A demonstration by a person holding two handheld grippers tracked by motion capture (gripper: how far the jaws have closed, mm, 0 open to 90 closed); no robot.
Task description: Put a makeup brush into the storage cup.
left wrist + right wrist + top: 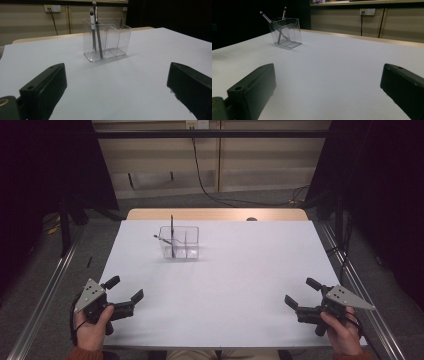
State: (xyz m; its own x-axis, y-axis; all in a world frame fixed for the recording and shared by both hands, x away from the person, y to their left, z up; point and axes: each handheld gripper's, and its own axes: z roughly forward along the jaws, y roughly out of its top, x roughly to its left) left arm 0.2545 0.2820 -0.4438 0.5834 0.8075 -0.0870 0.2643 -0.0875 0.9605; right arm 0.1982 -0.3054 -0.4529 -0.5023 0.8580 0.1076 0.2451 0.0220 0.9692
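**Grippers idle, holder at far left**

Left gripper (124, 290) and right gripper (301, 292) rest at the table's (225, 290) near corners, jaws spread wide, holding nothing. The clear holder (180, 242) stands well apart, far-left of centre. Two brushes (95, 30) lean in one end compartment.

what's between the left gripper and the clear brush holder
Nothing: in the left gripper view, bare white table runs from the open left gripper to the clear holder with its two brushes. The high view shows the same.
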